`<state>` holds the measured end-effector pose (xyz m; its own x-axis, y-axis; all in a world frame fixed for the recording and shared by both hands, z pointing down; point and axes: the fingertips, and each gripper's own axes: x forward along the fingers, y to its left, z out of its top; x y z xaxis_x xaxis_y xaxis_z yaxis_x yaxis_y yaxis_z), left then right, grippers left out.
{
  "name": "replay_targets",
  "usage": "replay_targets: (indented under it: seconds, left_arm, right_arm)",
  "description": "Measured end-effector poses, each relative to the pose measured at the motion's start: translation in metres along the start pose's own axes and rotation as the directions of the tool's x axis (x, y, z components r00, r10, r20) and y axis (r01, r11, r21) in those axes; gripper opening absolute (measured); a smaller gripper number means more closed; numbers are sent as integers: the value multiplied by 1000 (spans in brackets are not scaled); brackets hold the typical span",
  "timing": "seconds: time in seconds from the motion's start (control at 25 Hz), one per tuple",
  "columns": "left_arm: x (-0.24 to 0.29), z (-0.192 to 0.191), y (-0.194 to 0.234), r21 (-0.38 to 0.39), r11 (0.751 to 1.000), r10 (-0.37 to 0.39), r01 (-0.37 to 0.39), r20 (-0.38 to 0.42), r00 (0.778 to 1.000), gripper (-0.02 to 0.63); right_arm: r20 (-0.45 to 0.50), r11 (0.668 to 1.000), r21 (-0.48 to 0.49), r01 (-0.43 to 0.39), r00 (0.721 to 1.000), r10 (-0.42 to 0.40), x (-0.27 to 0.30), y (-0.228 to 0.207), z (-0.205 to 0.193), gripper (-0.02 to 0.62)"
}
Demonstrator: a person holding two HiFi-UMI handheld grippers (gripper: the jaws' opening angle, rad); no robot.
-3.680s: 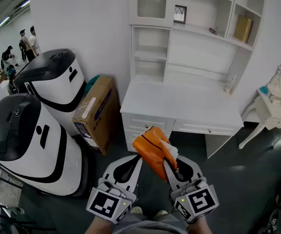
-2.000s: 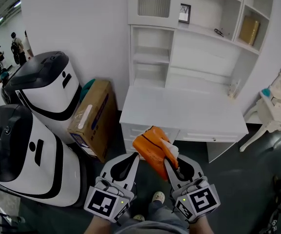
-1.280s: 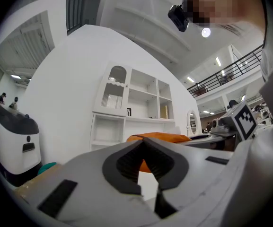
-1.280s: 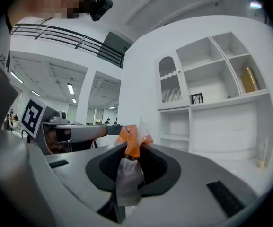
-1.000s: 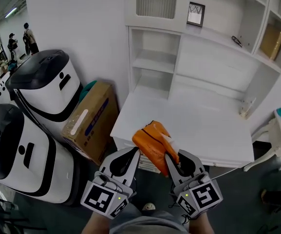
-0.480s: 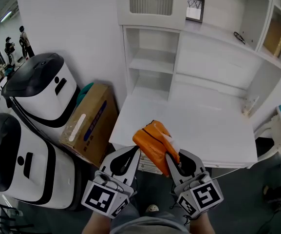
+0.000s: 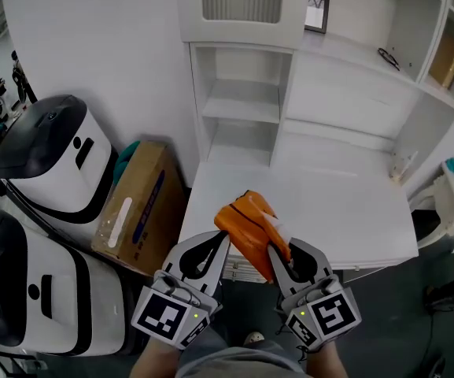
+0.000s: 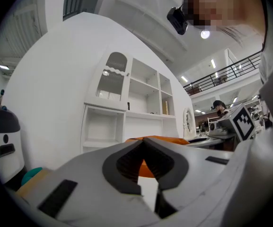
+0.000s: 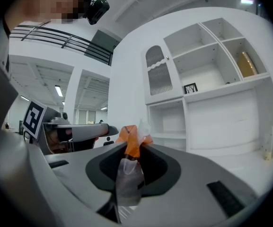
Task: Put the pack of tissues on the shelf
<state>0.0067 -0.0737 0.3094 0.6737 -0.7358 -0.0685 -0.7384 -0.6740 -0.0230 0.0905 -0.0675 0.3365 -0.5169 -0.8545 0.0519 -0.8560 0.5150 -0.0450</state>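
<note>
The job is at the carrying stage: the pack of tissues is up in the air over the near edge of the white worktop, not yet on any shelf. The right tongs are clamped on the near end of it, pinching the thin crinkled wrapper, which the right gripper view shows as clear film gathered between the jaws with the orange part standing up beyond them. The left tongs have their jaws together with nothing between them, their tip just beside the pack's left side; whether it touches cannot be told. The pack looks soft and squashy, a bright orange plastic bag with a bit of white showing at the top, so a grip on loose film could slip. The likely next move is to reach across the worktop to the far side and set the pack on the shelf of the open cubby at the far left, a flat, smooth, white painted board, and only then part the right jaws. A brown cardboard box leans to the left of the worktop.
</note>
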Motion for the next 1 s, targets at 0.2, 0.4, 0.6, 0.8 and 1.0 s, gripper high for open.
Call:
replay_targets:
  seconds: [0.2,0.4,0.6,0.8,1.0]
  left_arm:
    - [17,0,24,-11,999,-50,50,-5,999,26]
    - [29,-3,42,-21,995,-101,101,-7,995,26]
    - [41,-6,56,-23,987,-158,158,-9,987,26]
    - [50,-5,68,-28,977,-214,214,-5,977,26]
    - [57,-7,78,-28,964,-264,263,-9,965,26]
  right_arm:
    - [-10,999,5,50,999,-50,23,-5,2,78]
    - [-16,995,4,102,995,-102,40,-9,2,78]
    - [-23,988,5,154,988,-154,54,-11,1,78]
    - [-25,980,5,199,980,-198,68,-11,2,78]
    - [-25,970,13,244,969,-244,78,-11,2,78]
